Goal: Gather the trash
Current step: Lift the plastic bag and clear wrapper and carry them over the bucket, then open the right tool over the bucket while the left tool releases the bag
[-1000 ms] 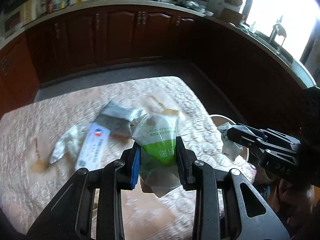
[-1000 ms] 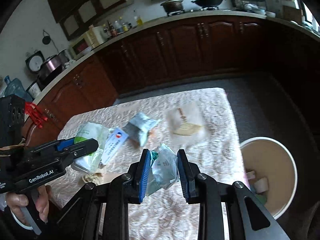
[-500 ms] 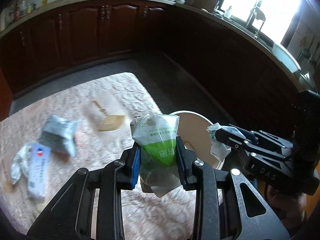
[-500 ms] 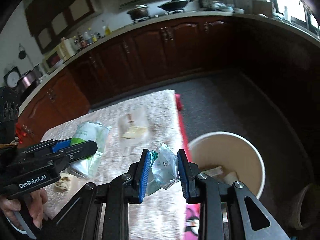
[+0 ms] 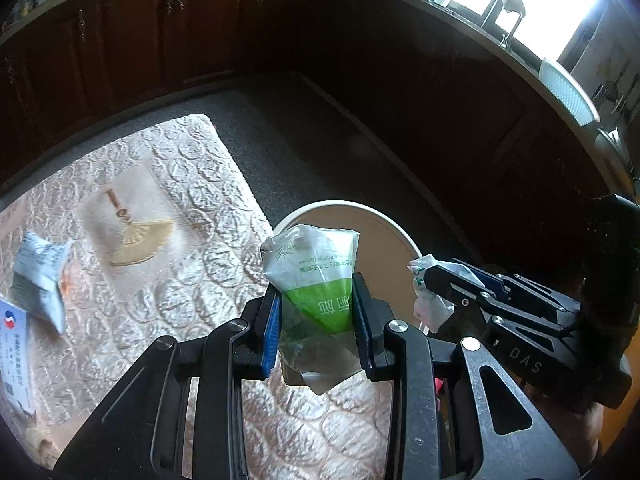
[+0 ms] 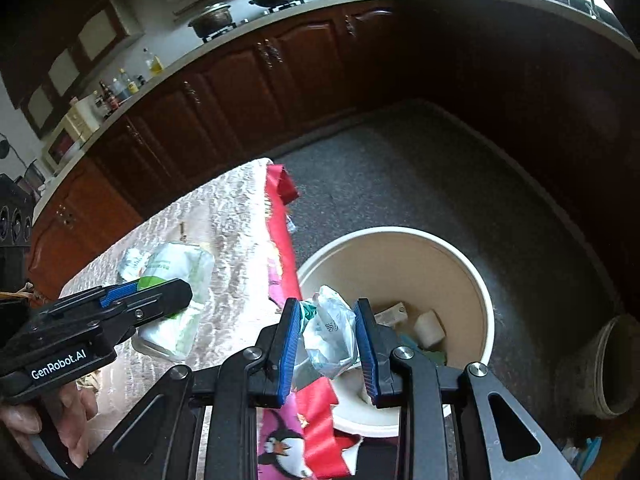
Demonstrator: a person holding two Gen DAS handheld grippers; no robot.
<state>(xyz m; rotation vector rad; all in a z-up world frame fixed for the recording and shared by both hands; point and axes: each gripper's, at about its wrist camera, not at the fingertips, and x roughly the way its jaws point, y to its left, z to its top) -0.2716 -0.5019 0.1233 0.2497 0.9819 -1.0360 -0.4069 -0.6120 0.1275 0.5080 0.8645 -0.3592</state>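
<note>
Plastic wrappers, light, limp, crushable: green pack (image 5: 316,276) pinched mid-body by left claw (image 5: 316,316); crumpled wrapper (image 6: 330,334) clenched in right claw (image 6: 329,346).

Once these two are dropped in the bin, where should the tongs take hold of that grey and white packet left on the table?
Grip the grey and white packet across its raised, puffed middle, coming down from above. It lies flat on the quilted table cover, so the edges give little to pinch. Keep clear of the white card beside it.
</note>
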